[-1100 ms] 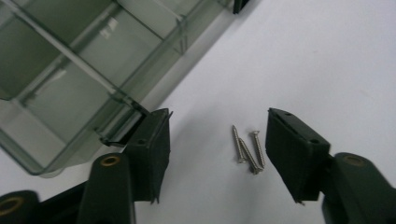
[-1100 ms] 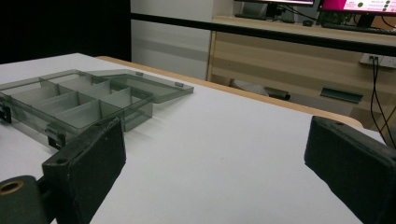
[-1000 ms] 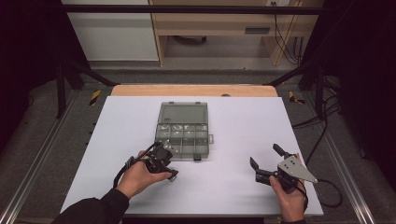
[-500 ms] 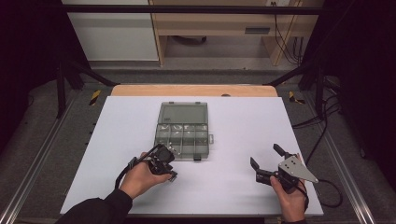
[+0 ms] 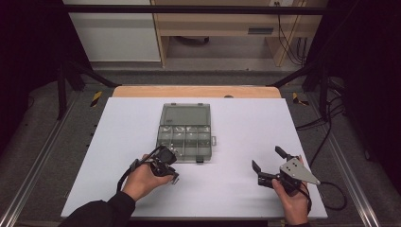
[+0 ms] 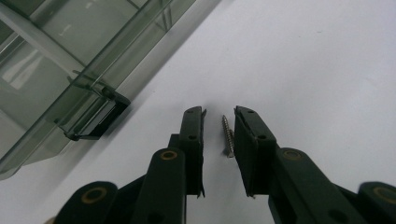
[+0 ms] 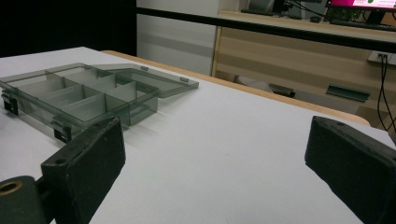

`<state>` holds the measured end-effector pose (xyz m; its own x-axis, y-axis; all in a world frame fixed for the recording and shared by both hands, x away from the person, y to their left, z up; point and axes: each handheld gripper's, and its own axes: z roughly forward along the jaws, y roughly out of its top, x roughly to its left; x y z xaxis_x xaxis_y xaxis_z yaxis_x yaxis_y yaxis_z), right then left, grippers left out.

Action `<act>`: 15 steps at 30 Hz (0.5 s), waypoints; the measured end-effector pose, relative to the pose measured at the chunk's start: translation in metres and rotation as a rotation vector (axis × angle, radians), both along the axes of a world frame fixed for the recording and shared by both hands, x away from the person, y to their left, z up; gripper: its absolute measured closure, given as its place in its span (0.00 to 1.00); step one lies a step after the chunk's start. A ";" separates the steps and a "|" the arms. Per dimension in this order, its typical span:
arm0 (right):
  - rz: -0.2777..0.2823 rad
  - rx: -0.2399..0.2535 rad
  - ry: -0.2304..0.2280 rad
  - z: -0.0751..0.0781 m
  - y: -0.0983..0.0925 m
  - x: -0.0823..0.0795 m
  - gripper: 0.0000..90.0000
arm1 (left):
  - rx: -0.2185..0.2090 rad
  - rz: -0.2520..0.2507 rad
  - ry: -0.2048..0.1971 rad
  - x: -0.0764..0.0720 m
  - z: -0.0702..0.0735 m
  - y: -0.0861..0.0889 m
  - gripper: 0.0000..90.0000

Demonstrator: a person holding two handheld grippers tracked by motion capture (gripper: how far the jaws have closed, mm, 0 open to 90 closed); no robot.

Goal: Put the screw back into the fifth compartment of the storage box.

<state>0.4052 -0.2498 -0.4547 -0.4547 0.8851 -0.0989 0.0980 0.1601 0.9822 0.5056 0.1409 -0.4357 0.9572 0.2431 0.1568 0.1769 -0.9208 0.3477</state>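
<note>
Left gripper (image 6: 219,116): jaws have just been closing, now narrow, not yet pressing on anything.
Screw (image 6: 228,136): lying on the white table (image 5: 236,123) between those jaws, beside the right-hand pad.
Right gripper (image 5: 268,160): jaws wide apart, nothing between them.
Compartment box (image 5: 184,135): lid open, just beyond the left gripper, latch (image 6: 95,121) nearest.

No legible text or labels.
</note>
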 end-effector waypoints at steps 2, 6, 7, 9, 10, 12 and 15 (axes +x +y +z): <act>0.001 0.000 0.000 0.000 0.000 0.000 0.05 | 0.000 -0.005 0.004 0.000 0.000 0.000 0.83; -0.001 0.002 0.004 0.000 0.000 0.000 0.05 | -0.008 0.001 0.008 -0.001 0.000 -0.001 0.83; 0.000 -0.001 0.004 0.000 0.001 0.000 0.05 | -0.004 -0.002 0.010 0.000 0.000 -0.001 0.83; 0.001 -0.003 0.004 0.000 0.001 0.000 0.05 | 0.016 -0.015 0.015 0.000 0.000 -0.002 0.83; 0.001 -0.004 0.004 0.000 0.001 0.000 0.05 | 0.014 -0.004 0.017 -0.001 -0.001 -0.002 0.83; 0.000 -0.003 0.004 0.000 0.001 0.000 0.05 | 0.000 0.015 0.010 -0.002 -0.002 -0.003 0.83; -0.001 -0.003 0.009 0.000 0.001 0.000 0.05 | -0.004 -0.003 0.014 0.000 -0.002 -0.002 0.84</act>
